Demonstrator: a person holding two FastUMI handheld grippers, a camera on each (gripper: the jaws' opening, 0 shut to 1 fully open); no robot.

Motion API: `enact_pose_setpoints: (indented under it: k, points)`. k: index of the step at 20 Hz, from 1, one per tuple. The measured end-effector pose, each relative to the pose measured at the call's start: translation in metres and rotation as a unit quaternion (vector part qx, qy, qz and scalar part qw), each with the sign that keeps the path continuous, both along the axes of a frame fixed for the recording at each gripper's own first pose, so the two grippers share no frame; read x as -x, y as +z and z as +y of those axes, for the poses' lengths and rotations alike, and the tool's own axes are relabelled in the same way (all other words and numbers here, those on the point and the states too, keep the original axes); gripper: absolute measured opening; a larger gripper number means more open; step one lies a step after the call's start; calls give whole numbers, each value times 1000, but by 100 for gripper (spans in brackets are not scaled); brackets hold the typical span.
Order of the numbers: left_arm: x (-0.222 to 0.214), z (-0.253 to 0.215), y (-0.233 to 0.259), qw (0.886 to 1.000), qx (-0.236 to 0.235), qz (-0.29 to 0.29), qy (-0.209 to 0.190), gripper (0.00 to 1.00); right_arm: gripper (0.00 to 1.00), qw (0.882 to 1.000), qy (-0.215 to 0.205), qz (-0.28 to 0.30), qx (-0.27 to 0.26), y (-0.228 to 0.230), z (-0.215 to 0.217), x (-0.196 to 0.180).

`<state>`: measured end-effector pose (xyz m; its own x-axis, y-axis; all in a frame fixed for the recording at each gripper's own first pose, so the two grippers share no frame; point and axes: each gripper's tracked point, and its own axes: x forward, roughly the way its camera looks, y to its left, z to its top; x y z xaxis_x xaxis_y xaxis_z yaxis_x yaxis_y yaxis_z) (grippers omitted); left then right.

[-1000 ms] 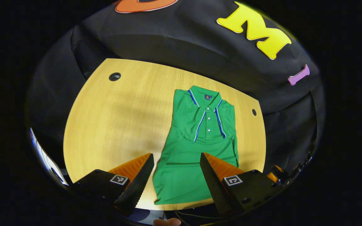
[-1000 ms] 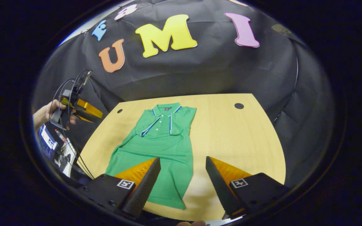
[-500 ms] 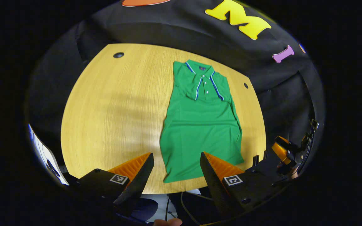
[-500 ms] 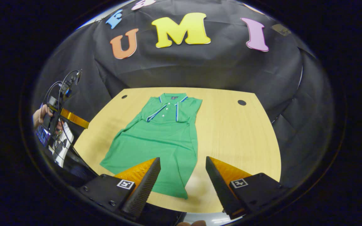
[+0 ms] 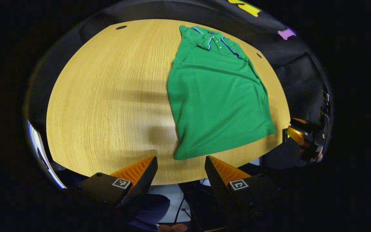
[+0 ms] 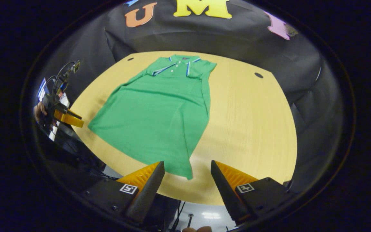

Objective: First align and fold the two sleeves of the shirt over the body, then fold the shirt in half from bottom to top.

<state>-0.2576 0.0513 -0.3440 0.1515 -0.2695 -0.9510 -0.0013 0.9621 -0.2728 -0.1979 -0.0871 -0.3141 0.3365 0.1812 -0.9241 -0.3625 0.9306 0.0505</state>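
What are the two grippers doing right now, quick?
Left gripper: open, holding nothing, above the shirt hem.
Right gripper: open, holding nothing.

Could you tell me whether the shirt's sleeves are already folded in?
Folded in: the shirt lies flat on the table as a narrow strip, with no sleeve sticking out either side; bottom half still unfolded.

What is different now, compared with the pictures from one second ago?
Both grippers, left and right, tipped downward toward the shirt's bottom corners near the table's front edge. Both stayed open and took hold of nothing. The shirt stayed flat, sleeves folded in.
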Motion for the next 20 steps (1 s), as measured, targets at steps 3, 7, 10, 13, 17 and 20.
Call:
enact_pose_setpoints:
  k: [3,7,10,13,17,20]
  points:
    - [4,-6,-14,1000,-4,7,4,96,95,999,20,19,18,-18,-1,12]
    - [-8,-11,-26,1000,-13,19,12,95,92,998,19,46,24,-37,1,10]
    - [-13,-14,-28,999,-25,26,9,95,92,998,20,55,21,-45,5,2]
    - [-13,-20,-29,999,-43,30,-10,95,94,998,21,64,19,-52,9,-3]
    - [-11,-29,-32,996,-68,29,-48,95,97,997,32,71,27,-59,10,-1]
    - [-11,-31,-32,994,-81,30,-63,95,95,996,39,69,33,-60,12,-1]
